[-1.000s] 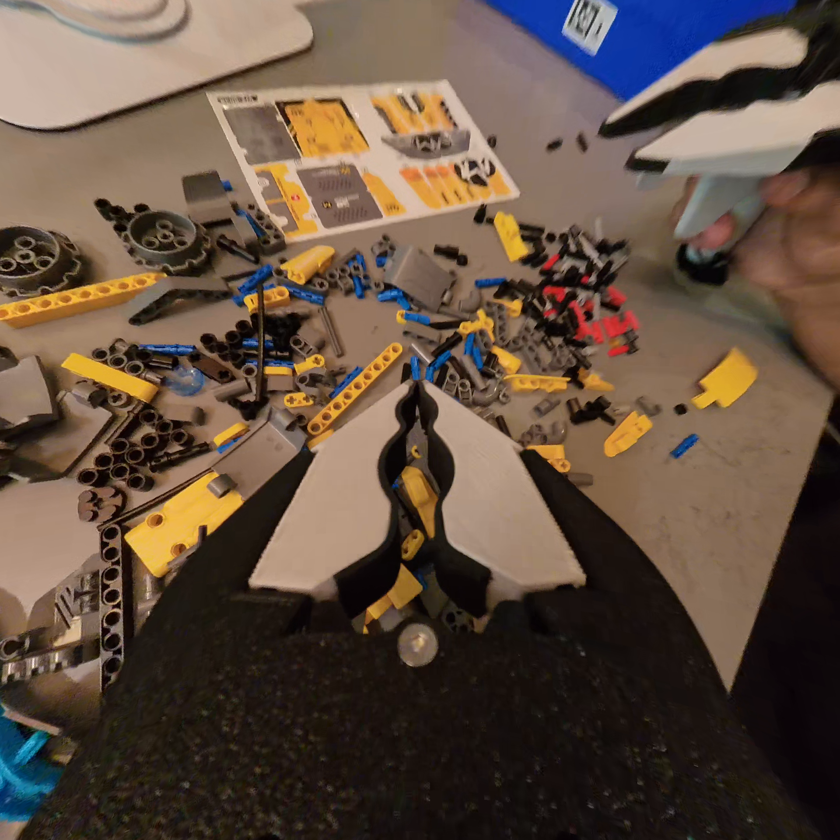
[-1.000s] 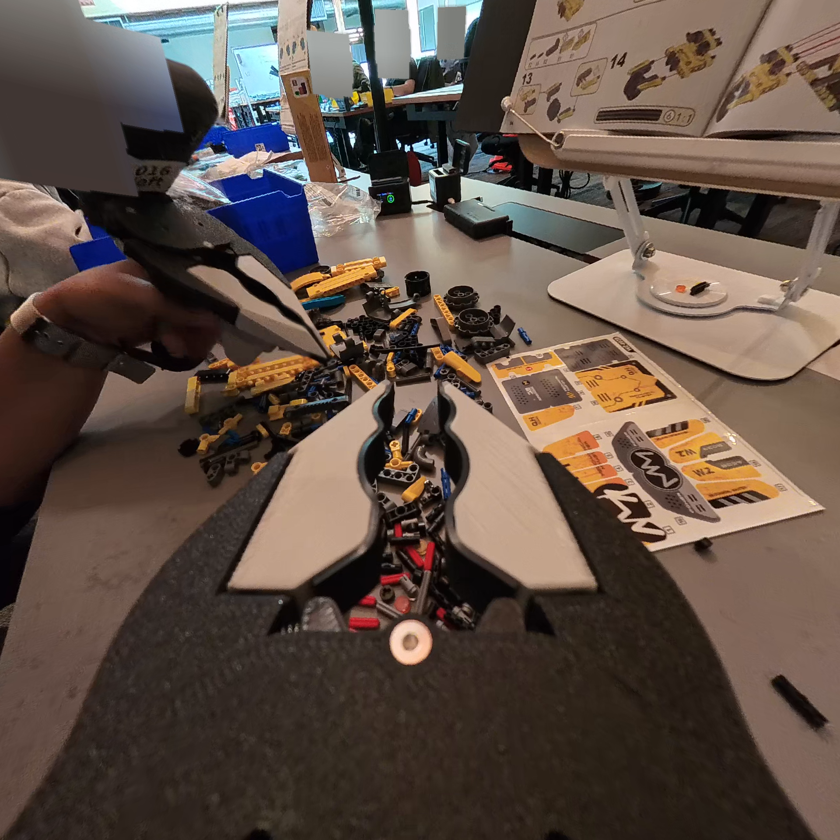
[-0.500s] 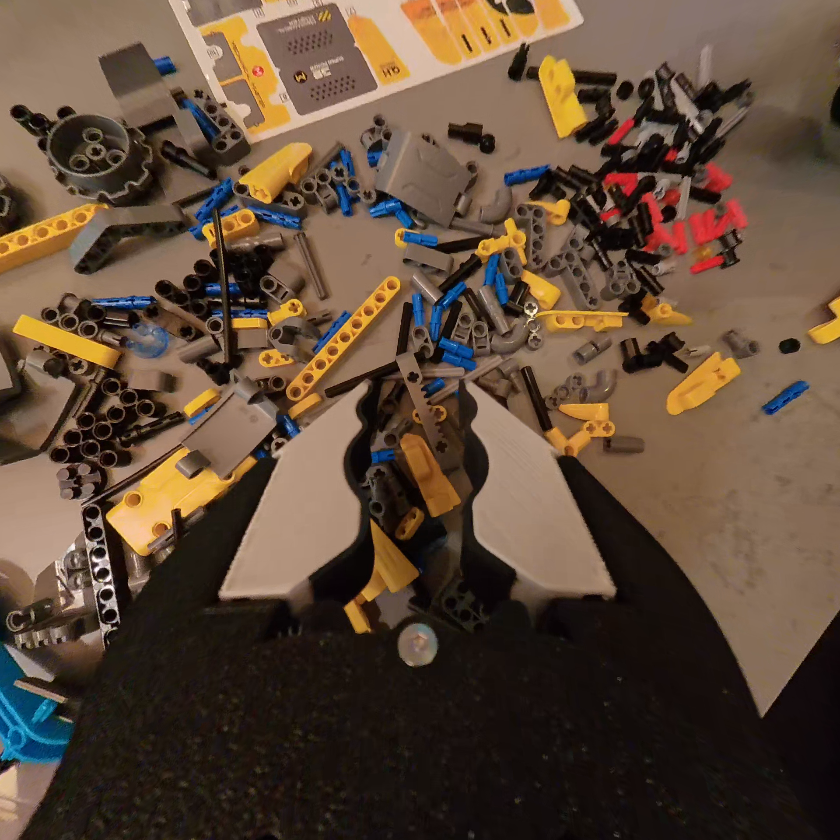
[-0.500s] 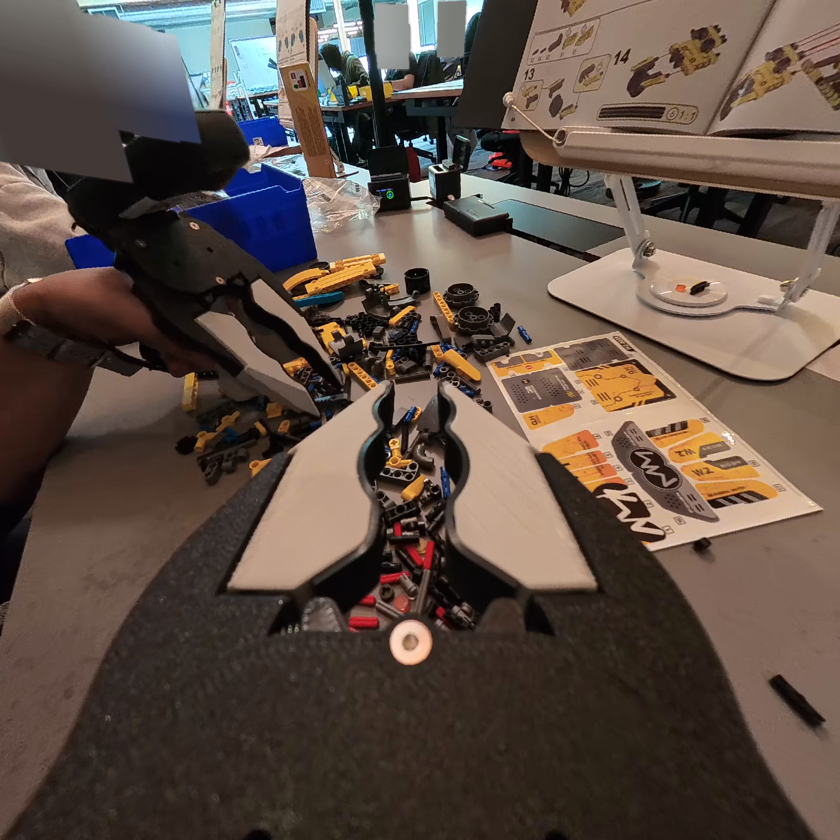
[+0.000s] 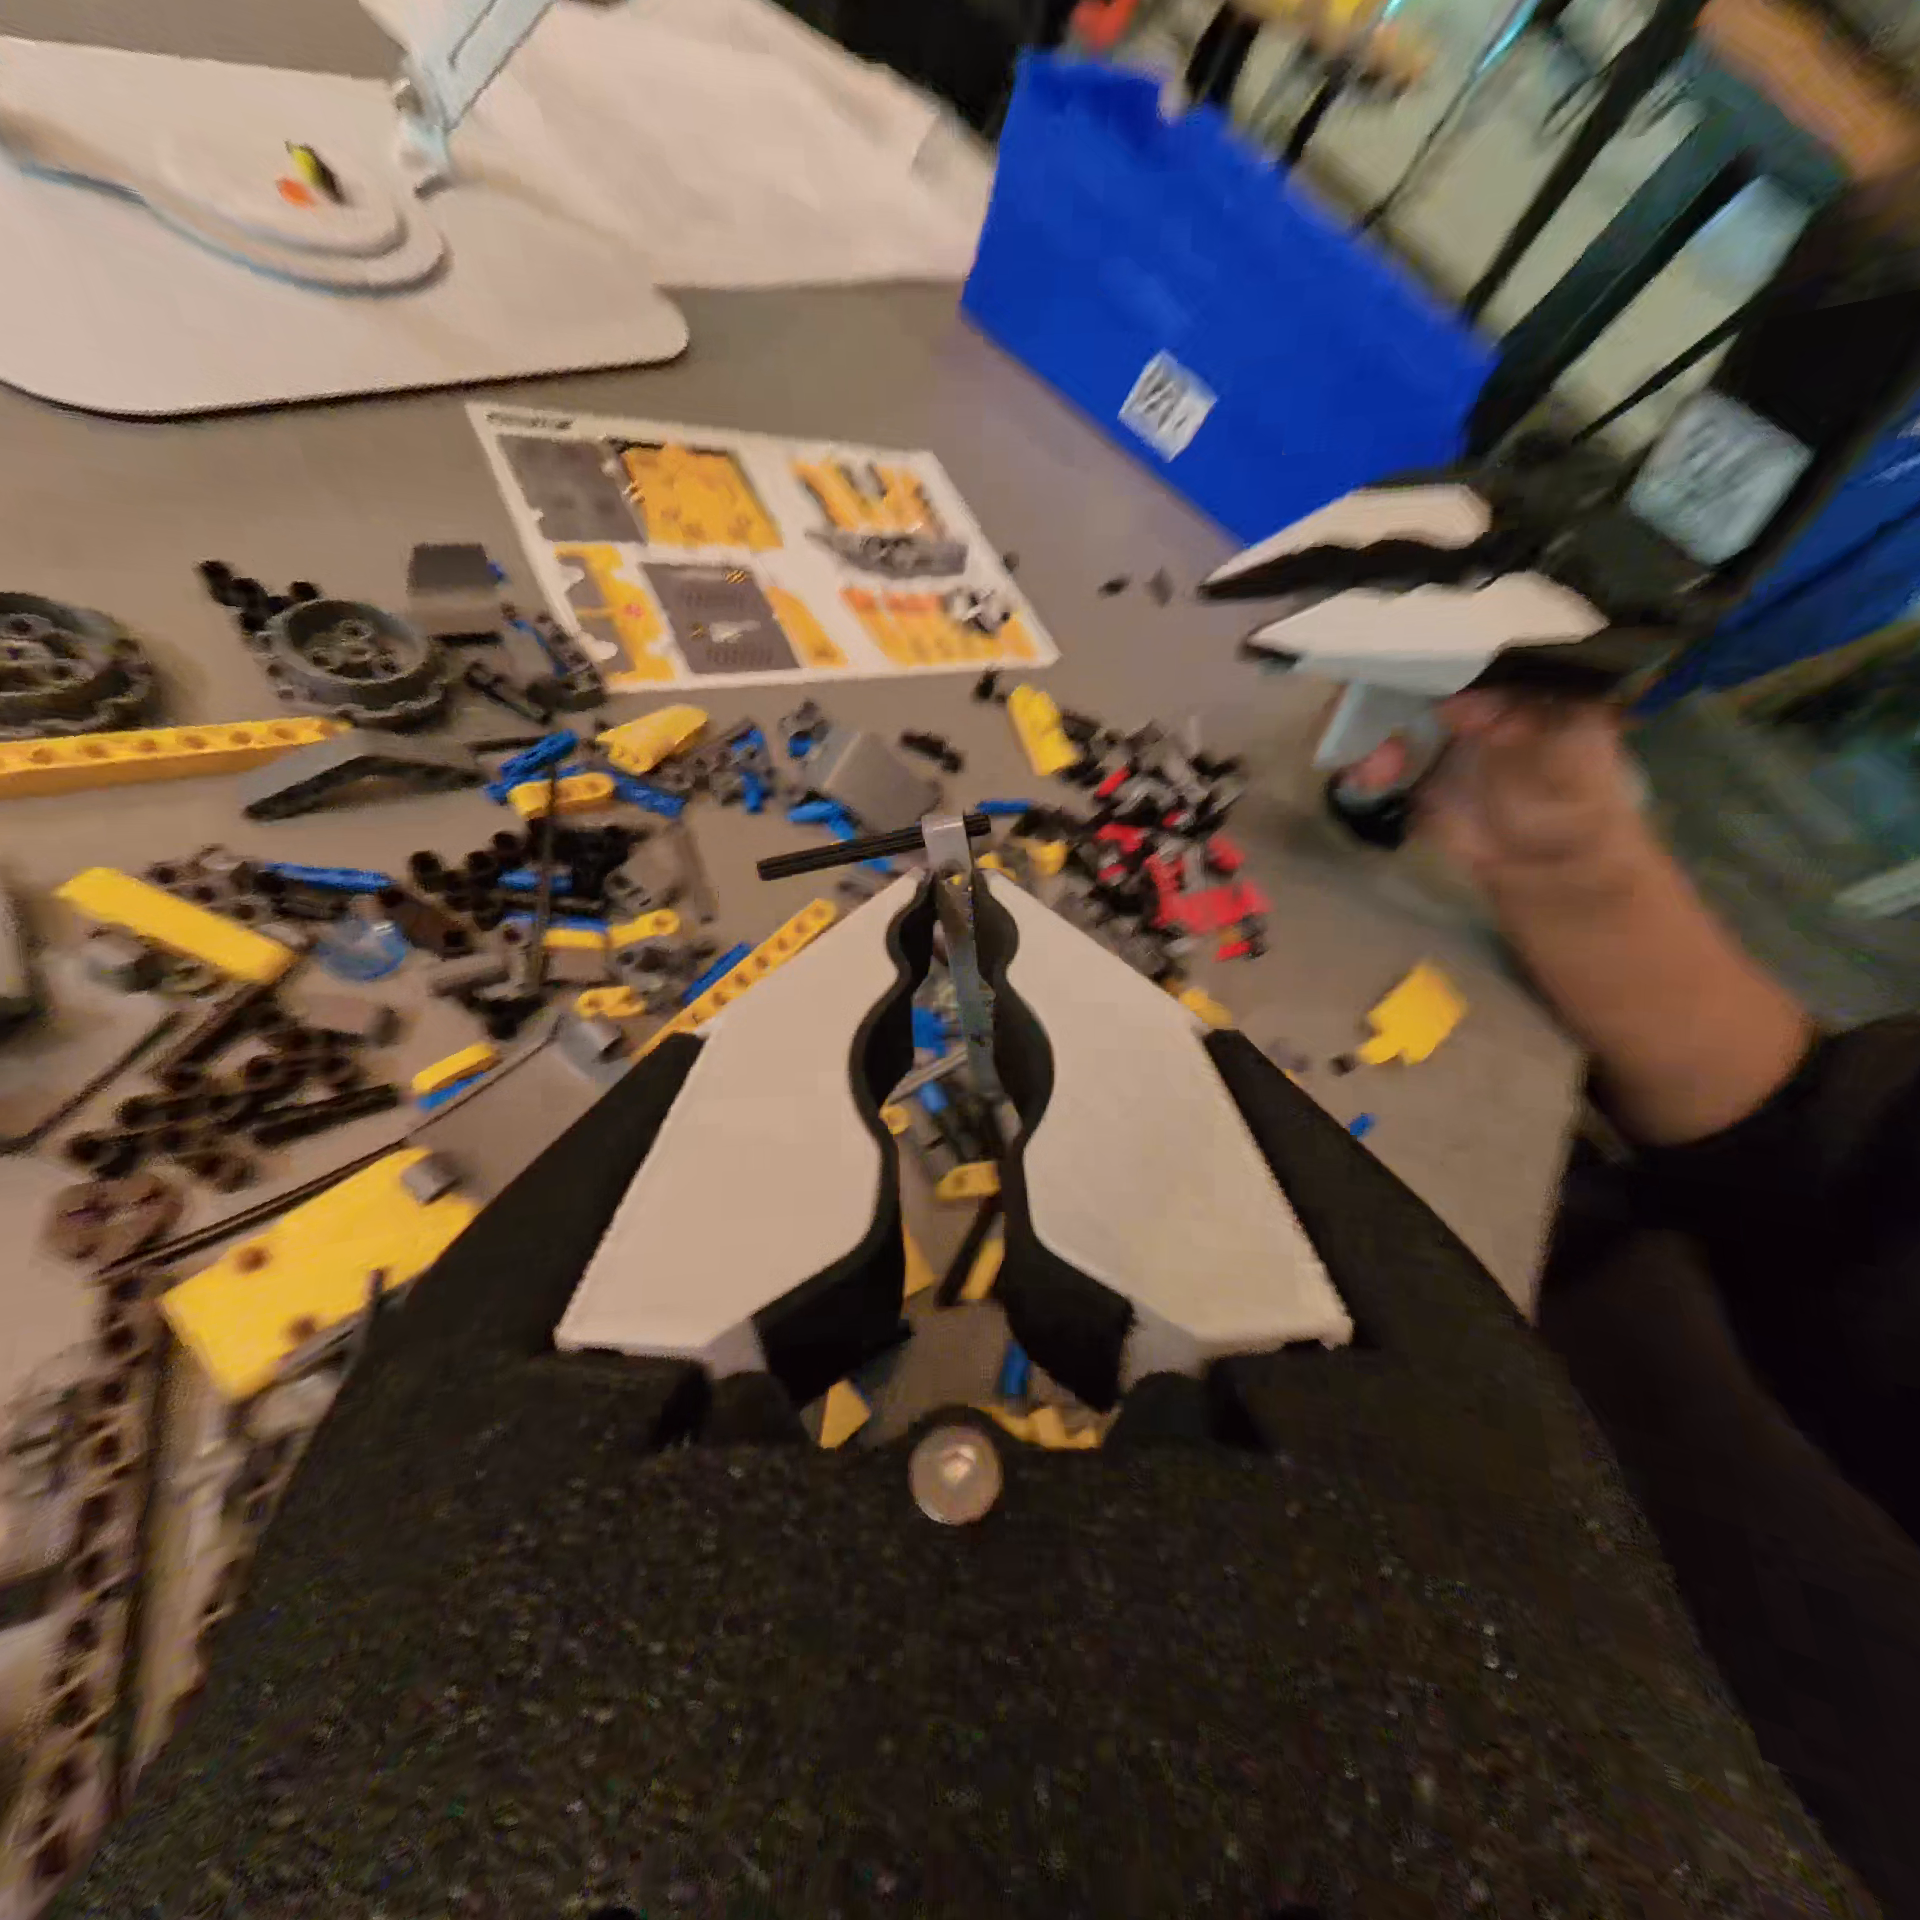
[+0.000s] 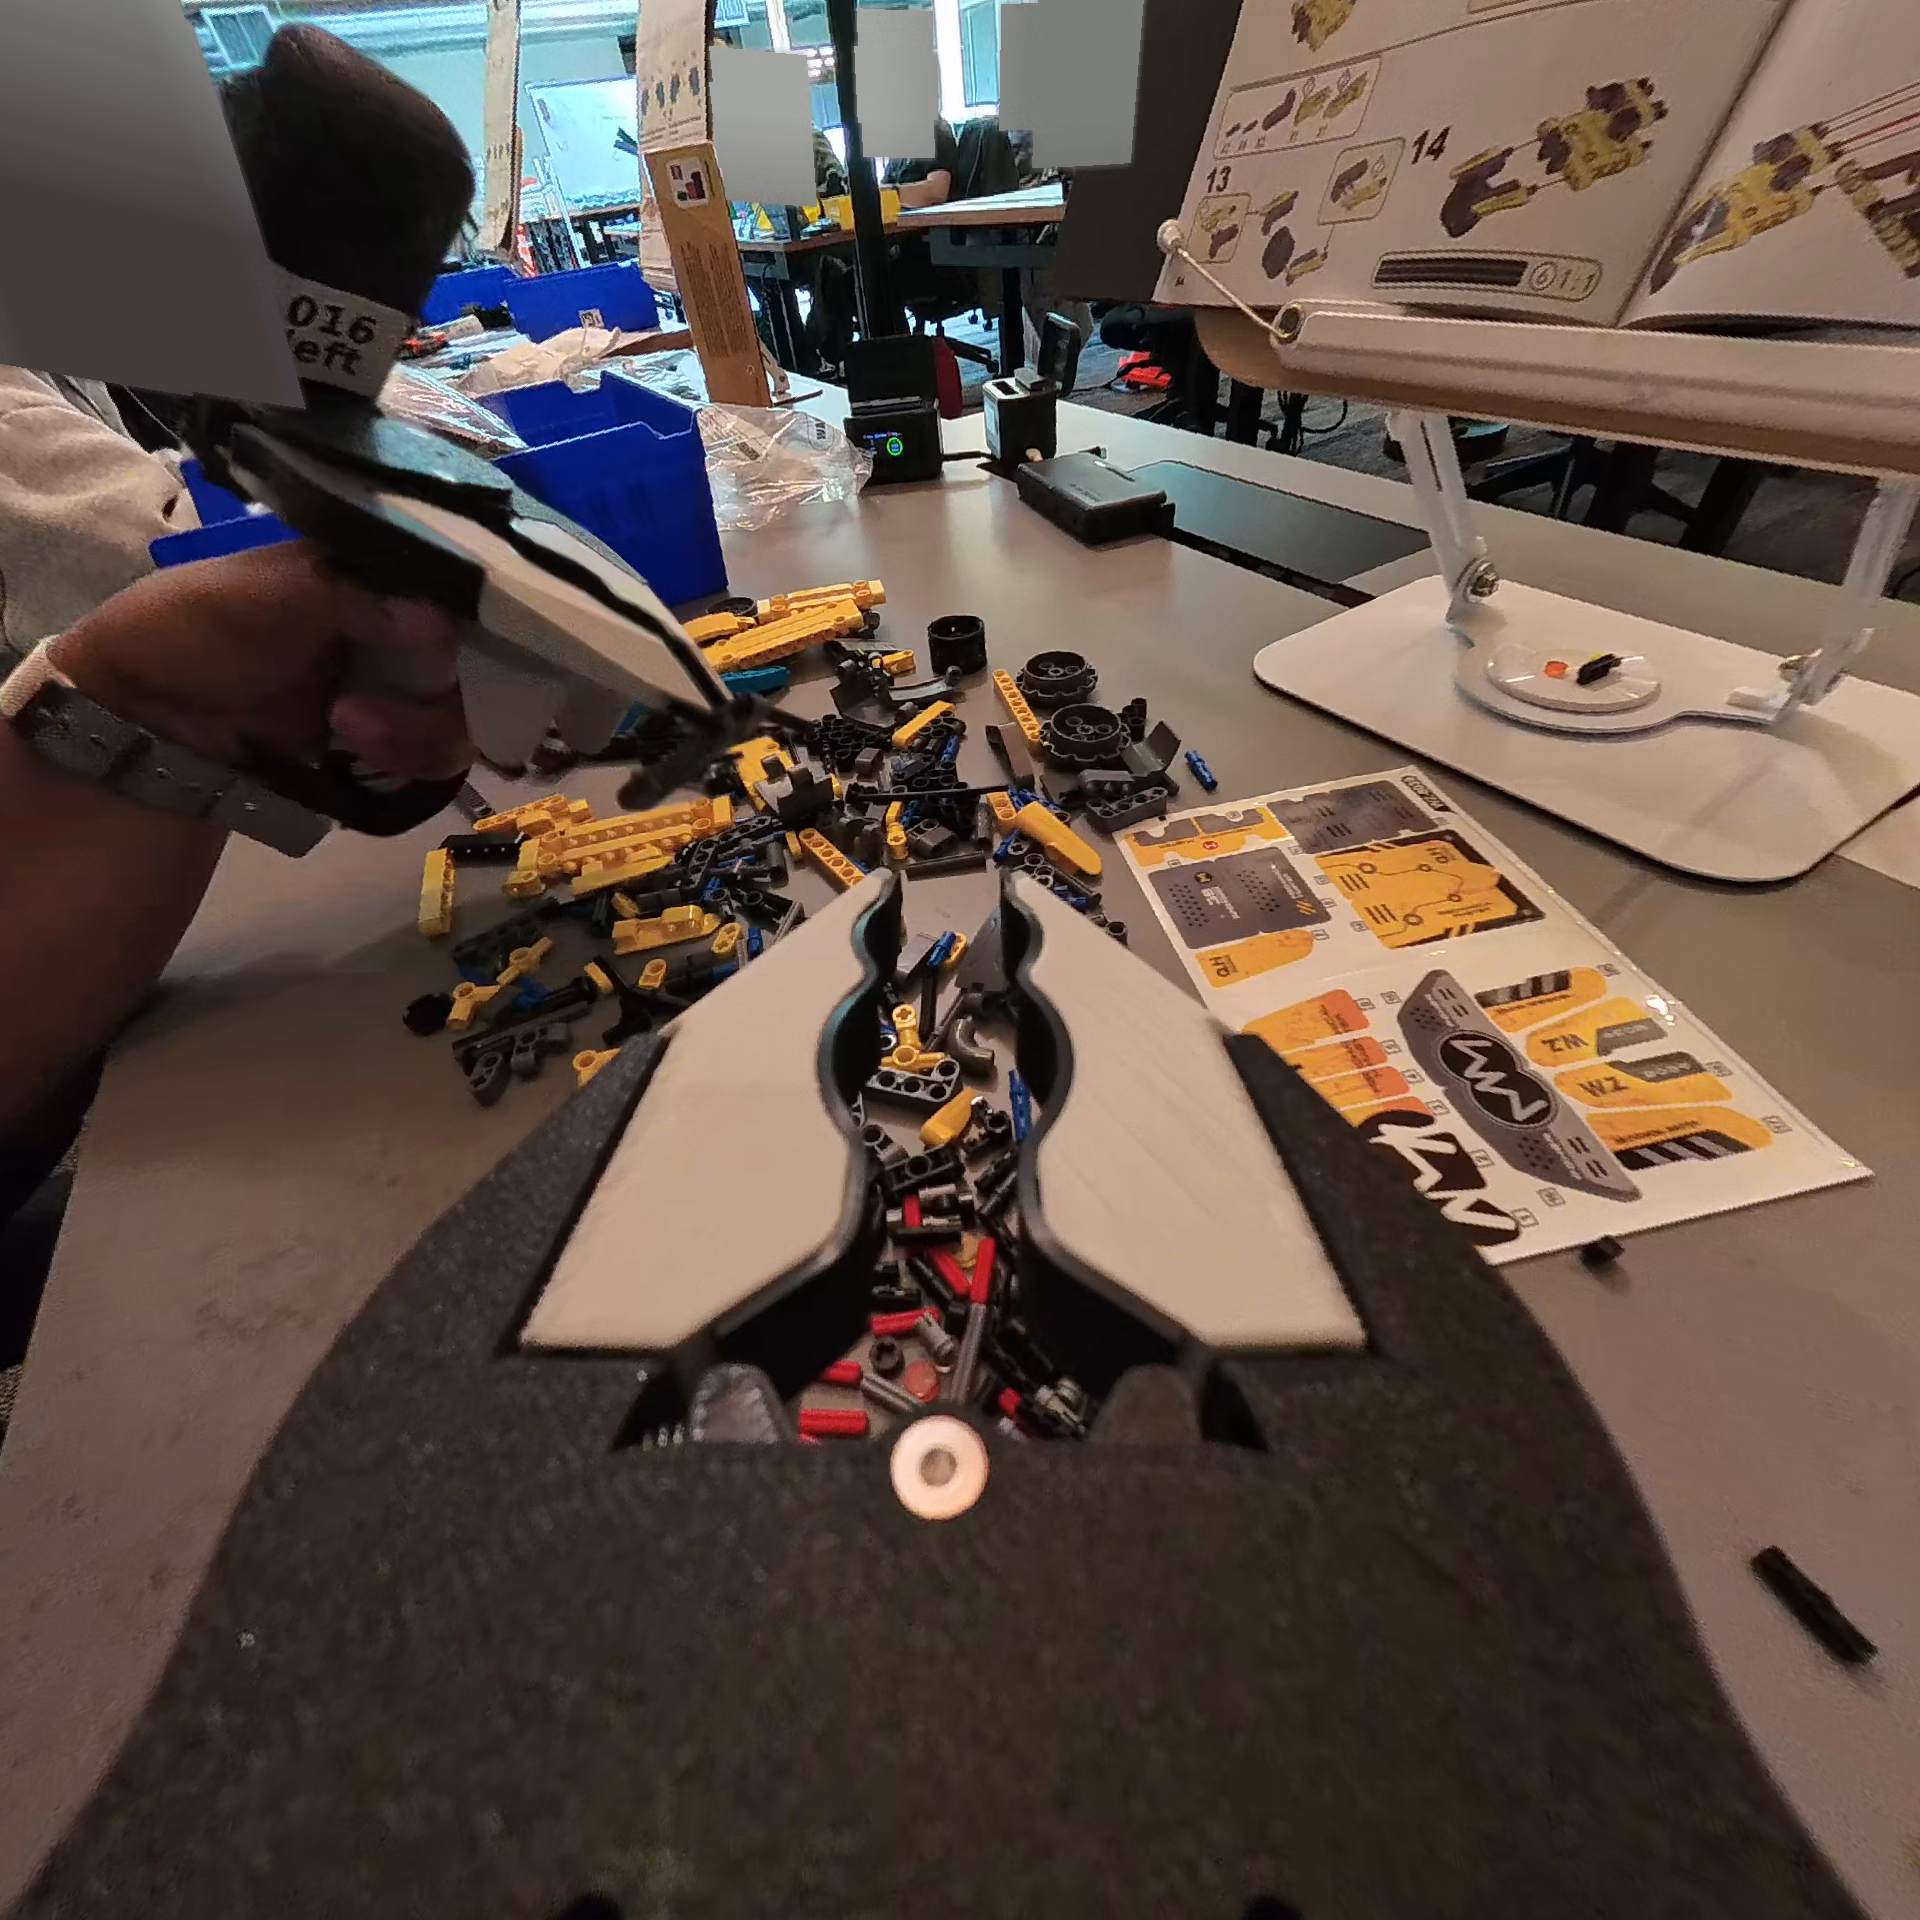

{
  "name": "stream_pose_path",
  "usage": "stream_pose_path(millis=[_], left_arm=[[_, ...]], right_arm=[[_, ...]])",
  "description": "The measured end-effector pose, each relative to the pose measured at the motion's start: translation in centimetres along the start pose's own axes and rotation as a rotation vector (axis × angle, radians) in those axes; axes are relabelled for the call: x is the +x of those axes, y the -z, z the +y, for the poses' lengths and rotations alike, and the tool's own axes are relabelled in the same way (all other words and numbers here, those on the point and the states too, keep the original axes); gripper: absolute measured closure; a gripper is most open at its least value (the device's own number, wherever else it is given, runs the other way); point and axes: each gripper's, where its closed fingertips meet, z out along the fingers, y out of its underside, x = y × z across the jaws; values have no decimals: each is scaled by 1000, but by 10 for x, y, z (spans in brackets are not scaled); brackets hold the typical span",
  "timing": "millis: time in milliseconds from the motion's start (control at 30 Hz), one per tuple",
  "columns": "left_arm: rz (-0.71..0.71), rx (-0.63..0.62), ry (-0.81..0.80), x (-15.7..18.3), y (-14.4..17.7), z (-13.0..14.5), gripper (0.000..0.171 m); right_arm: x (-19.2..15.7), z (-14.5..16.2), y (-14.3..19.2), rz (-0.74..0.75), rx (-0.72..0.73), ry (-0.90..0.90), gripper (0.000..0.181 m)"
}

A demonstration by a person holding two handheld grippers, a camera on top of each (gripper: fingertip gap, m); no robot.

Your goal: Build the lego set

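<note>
My left gripper (image 5: 948,885) is shut on a thin grey beam (image 5: 958,951) that has a black axle (image 5: 831,858) through its top end. It holds the beam above a pile of small yellow, black, blue and red building pieces (image 5: 644,831) on the grey table. In the right wrist view the left gripper (image 6: 717,712) shows at the left, raised over the pile, with a dark part at its tip. My right gripper (image 6: 948,902) is open and empty, low over the near side of the pile (image 6: 935,1122). It also shows in the left wrist view (image 5: 1236,623), held by a hand.
A sticker sheet (image 6: 1455,997) lies right of the pile. A white book stand (image 6: 1558,748) holds an open instruction booklet (image 6: 1507,156) at the back right. A blue bin (image 6: 623,488) stands behind the pile. Dark wheel hubs (image 5: 343,644) and a long yellow beam (image 5: 156,748) lie left. The grippers' ends are close to 12 cm from one another.
My left gripper went down to the pile, opened, then shut on the grey beam with the black axle and lifted it. The right gripper stayed where it was.
</note>
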Motion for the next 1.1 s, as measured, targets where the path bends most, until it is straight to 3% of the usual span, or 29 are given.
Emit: stream_pose_path(millis=[67, 133, 233, 533, 767, 1100], left_arm=[[102, 48, 97, 6, 3, -6, 165], [93, 31, 127, -1, 2, -1, 165], [1, -48, 72, -14, -2, 13, 165], [80, -188, -21, 9, -19, 36, 165], [145, -237, -91, 30, -30, 43, 165], [188, -242, -169, 48, -37, 43, 165]], right_arm=[[0, 1, 0, 1, -2, 0, 164], [1, 1, -1, 2, -5, -1, 164], [1, 2, -1, 4, -7, -2, 164], [-3, 2, -2, -14, -6, 3, 164], [-25, 1, -6, -102, -3, 55, 157], [-56, 23, -19, -227, -108, 103, 154]])
